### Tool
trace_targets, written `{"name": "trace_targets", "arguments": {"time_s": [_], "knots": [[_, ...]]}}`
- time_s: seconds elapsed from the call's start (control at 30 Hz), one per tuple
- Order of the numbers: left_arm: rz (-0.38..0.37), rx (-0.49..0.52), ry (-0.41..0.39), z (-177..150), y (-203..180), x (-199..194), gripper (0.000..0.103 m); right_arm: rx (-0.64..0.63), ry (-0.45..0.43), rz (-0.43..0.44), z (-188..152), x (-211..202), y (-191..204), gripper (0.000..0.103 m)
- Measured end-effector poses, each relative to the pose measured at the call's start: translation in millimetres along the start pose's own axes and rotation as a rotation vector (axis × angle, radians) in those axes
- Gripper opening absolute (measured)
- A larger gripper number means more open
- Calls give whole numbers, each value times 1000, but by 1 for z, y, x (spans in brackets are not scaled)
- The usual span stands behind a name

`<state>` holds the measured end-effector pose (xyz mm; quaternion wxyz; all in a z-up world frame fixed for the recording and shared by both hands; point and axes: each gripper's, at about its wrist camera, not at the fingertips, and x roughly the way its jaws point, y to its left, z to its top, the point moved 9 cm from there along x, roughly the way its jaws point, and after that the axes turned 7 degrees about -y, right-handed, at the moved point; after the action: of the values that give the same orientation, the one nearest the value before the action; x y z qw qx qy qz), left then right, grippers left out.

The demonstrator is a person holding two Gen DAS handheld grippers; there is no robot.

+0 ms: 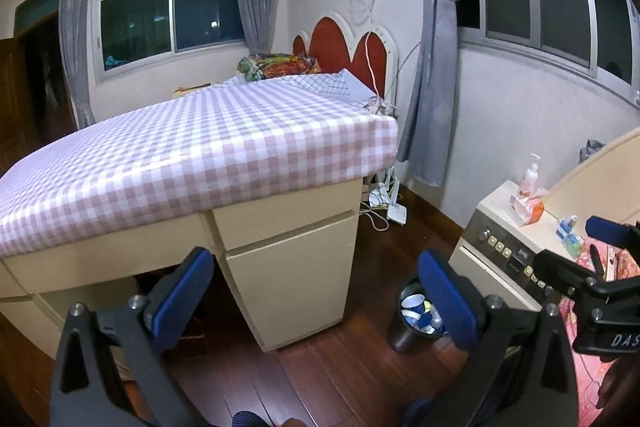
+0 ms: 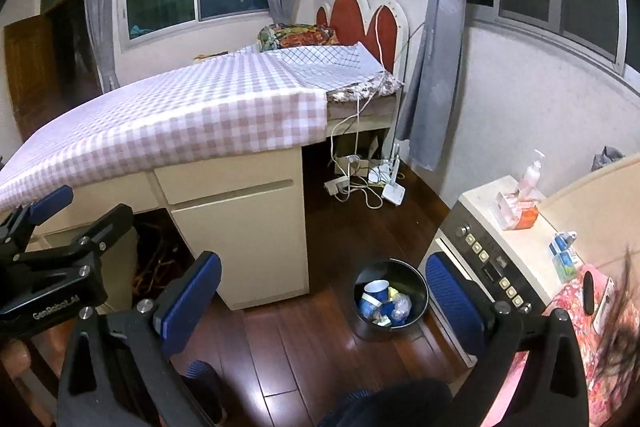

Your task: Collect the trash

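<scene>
A black round trash bin (image 2: 390, 297) stands on the wooden floor between the bed base and a white appliance. It holds blue paper cups (image 2: 376, 293) and crumpled wrappers. In the left wrist view the bin (image 1: 416, 319) is partly hidden behind the right finger. My left gripper (image 1: 316, 291) is open and empty, held above the floor. My right gripper (image 2: 324, 291) is open and empty, above and just left of the bin. The left gripper also shows at the left edge of the right wrist view (image 2: 52, 227).
A bed with pink checked sheet (image 2: 180, 119) on a cream base with drawers (image 2: 240, 227) fills the left. Cables and a power strip (image 2: 360, 183) lie on the floor by the headboard. A white appliance (image 2: 488, 259) carries a tissue box (image 2: 516, 213) and pump bottle (image 2: 534, 171).
</scene>
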<state>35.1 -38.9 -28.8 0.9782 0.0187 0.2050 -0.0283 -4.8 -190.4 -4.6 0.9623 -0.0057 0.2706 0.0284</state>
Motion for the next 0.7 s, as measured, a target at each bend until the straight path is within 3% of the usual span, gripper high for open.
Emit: {"name": "trace_targets", "arguments": {"time_s": [0.7], "knots": [[-2, 13, -15, 5, -4, -4, 103, 10, -45, 2, 17, -2, -5, 103]]}}
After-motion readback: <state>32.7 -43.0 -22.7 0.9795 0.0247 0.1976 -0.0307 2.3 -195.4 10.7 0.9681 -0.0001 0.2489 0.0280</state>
